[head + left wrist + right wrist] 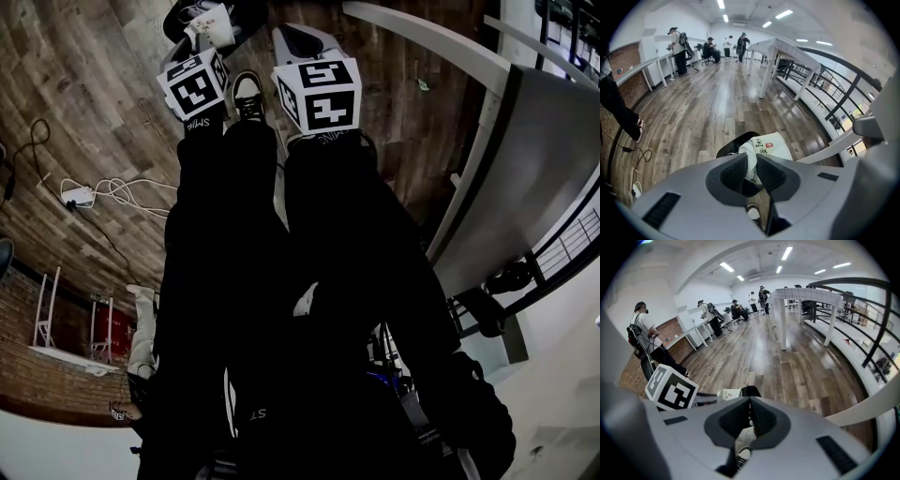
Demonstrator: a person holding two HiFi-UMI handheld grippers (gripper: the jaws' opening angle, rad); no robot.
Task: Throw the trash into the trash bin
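Pinched tight between the left gripper's (751,158) jaws is the trash, a crumpled white paper cup (771,147) with printed characters on its side, and the grip looks secure. Over to the right gripper (750,401): its jaws are pressed together with nothing between them, so it's just along for the ride.

Now the target. The black trash bin (733,146) sits on the wooden floor (708,103), showing just behind the cup at about 10 o'clock from it in the left gripper view. In the head view the bin (246,13) is up at 12 o'clock, with the cup (212,26) hanging over its dark mouth (or very near it; the angle leaves that a close call). The person's shoe (247,94) stands just short of the bin.

So where does the task stand? Pickup and carry look done, and the cup is at the bin. What's left, by the look of it, is to centre it over the opening and spread the left jaws so it drops in.
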